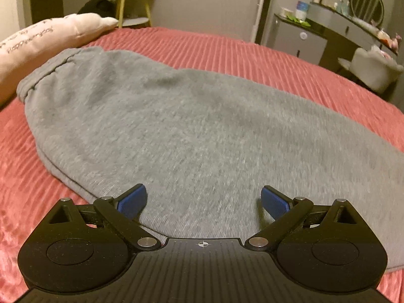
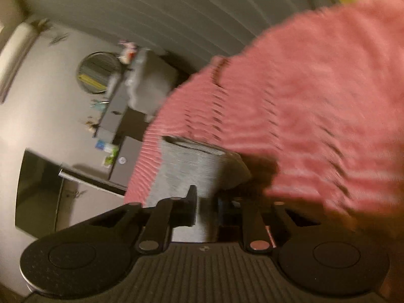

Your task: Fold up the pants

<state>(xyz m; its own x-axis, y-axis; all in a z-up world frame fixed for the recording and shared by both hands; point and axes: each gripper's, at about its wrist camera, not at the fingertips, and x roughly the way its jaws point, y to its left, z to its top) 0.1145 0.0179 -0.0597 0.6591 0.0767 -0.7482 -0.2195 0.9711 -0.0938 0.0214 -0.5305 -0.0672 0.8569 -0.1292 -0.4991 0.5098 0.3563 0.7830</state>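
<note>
**Pants flat on bed, left gripper spread above them, right gripper nearly closed on grey fabric**

Left wrist view: grey pants (image 1: pixel 176 126) lie flat across the red ribbed bedspread (image 1: pixel 227 48), doubled lengthwise by the look of it, waistband (image 1: pixel 43 75) at far left next to a pink pillow (image 1: pixel 50 35). Cloth runs diagonally toward the lower right and passes under the camera body. Left gripper (image 1: pixel 203 202) has its blue pads (image 1: pixel 132 200) wide apart, nothing between them, over the near edge of the pants. Whether the pads touch the cloth: can't tell.

Background: yellow side table (image 1: pixel 131 2) behind the pillow, dresser (image 1: pixel 315 30) with a round mirror (image 1: pixel 367 2) and a pale chair (image 1: pixel 373 68) at right.

Right wrist view: heavily blurred and rolled, room appears tilted. Right gripper (image 2: pixel 205 207) fingers stand close together with a strip of grey pants fabric (image 2: pixel 192 166) running into the narrow gap. Looks like a pinch on the fabric, but blur hides the pad contact, so not confirmed. Bedspread (image 2: pixel 315 101) fills the right side; the same dresser (image 2: pixel 126 116) and mirror (image 2: pixel 97 75) show at left.
</note>
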